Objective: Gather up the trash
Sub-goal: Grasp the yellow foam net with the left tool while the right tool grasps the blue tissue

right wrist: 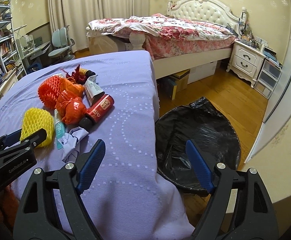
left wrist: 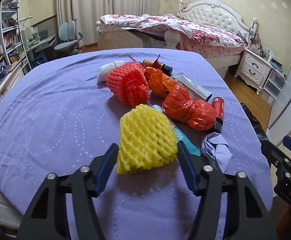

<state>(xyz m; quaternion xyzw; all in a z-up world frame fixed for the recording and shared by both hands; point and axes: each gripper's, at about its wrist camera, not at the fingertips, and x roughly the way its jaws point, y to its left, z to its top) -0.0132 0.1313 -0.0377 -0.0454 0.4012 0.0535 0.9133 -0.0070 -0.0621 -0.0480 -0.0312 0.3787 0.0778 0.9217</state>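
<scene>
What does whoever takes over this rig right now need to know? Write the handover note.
Left gripper: closed on the yellow foam net, which rests on the purple cloth.
Right gripper: open, empty, above the table edge.
Black-lined bin: on the floor beside the table, no trash visible inside.
Left: bin the net, then the orange foam net, orange bag, red bottle, crumpled paper and the rest.

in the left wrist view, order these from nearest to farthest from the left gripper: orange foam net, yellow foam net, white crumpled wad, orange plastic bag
1. yellow foam net: right between the fingers of the left gripper.
2. orange plastic bag: beyond it, to the right.
3. orange foam net: farther back, centre.
4. white crumpled wad: farthest, behind the orange net on the left.
</scene>
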